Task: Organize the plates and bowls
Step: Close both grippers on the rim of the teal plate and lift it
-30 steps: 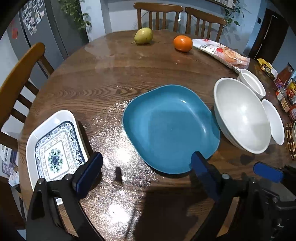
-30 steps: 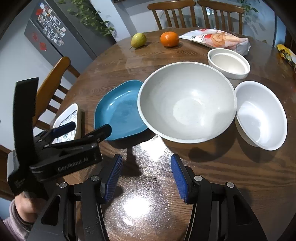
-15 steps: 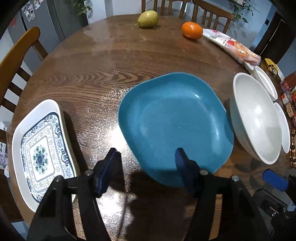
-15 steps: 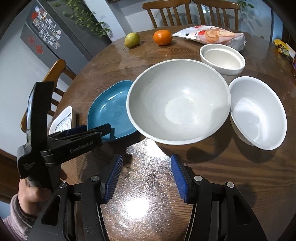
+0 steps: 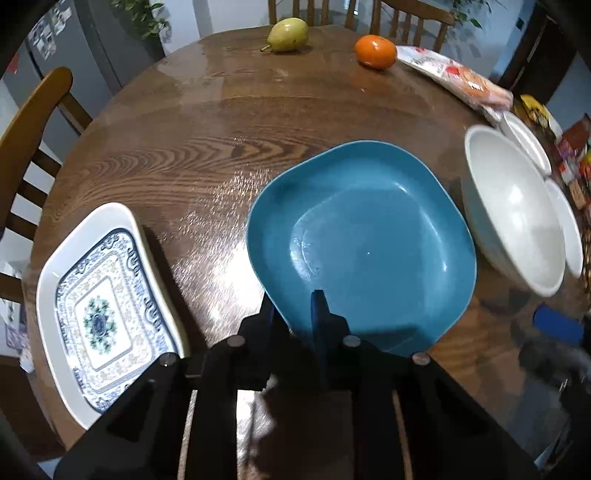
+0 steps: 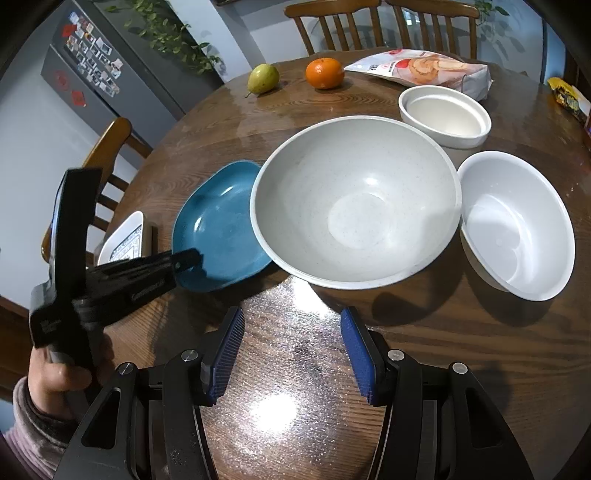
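Blue plate (image 5: 373, 236) lies on the worktop (image 5: 207, 122) between the patterned plate (image 5: 99, 314) and the big bowl (image 6: 354, 210). The left gripper (image 5: 293, 310) has its jaws closing over the blue plate's near rim, one finger each side. The right gripper (image 6: 291, 350) hangs above bare wood, jaws apart, holding nothing.

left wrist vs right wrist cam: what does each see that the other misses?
Left wrist only: the patterned plate whole, and the left gripper closing on the blue plate's near rim.

Right wrist only: the open right gripper above bare table, the full interiors of the grey bowl and two white bowls, and the hand holding the left gripper.

Both: blue plate, pear, orange.
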Available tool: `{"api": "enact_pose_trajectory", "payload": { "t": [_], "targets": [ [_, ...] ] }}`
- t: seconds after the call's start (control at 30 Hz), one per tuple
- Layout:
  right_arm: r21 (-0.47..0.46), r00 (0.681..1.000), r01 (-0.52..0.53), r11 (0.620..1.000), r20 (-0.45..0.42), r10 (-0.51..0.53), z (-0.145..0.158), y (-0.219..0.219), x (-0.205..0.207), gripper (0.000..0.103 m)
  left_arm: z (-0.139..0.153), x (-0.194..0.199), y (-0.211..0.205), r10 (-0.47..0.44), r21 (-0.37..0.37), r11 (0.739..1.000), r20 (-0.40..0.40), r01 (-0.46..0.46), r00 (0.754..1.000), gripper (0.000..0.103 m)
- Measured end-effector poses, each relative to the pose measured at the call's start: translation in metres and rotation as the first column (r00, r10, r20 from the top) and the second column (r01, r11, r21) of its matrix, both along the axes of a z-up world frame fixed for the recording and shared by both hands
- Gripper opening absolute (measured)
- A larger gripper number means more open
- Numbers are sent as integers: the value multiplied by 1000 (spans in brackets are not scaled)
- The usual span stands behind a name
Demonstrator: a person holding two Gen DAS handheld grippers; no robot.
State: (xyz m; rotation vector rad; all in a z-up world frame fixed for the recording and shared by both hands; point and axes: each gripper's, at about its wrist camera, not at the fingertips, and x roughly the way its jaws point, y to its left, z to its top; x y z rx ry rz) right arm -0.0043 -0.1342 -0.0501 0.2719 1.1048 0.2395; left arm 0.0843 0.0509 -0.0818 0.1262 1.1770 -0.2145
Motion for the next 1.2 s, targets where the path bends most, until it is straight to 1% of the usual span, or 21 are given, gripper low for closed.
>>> {"api": "enact_pose_trajectory", "payload": {
  "t": [0.1, 0.23, 0.43, 0.6, 0.67, 0.83, 0.93, 0.97, 1.03, 1.2],
  "targets": [
    [5, 1000, -13, 1000, 0, 13, 1, 3, 0, 55, 1, -14, 3, -35, 4, 999, -15, 35, 999, 17],
    [3, 1000, -26, 1000, -2, 26, 1, 7, 0, 55, -2, -32, 9, -61, -2, 998, -34, 61, 998, 17],
    [0, 998, -46, 999, -35, 46, -10, 12, 6, 55, -3, -60, 14, -68, -22, 998, -59, 66, 996, 17],
    [-21, 993, -113, 993, -48, 111, -21, 30, 13, 55, -5, -78, 17, -54, -19, 998, -56, 53, 997, 17],
    [-34, 991, -126, 991, -53, 124, -24, 34, 14, 51, -5, -84, 16, -44, -18, 999, -51, 43, 998, 17],
    [-70, 984, -174, 982, -60, 170, -29, 47, 16, 28, -4, -92, 18, -22, -23, 1000, -46, 21, 999, 17],
    [-77, 981, -190, 979, -67, 185, -31, 49, 16, 19, -4, -93, 19, -15, -22, 1000, -44, 14, 999, 17],
    [-85, 980, -192, 978, -67, 187, -31, 50, 15, 18, -4, -95, 18, -13, -19, 1000, -42, 13, 999, 17],
    [-90, 979, -195, 977, -69, 190, -32, 50, 15, 12, -4, -96, 18, -12, -15, 1000, -39, 12, 999, 17],
    [-92, 979, -199, 976, -69, 193, -34, 49, 14, 10, -3, -93, 15, -7, -6, 1000, -35, 7, 999, 16]
  ]
}}
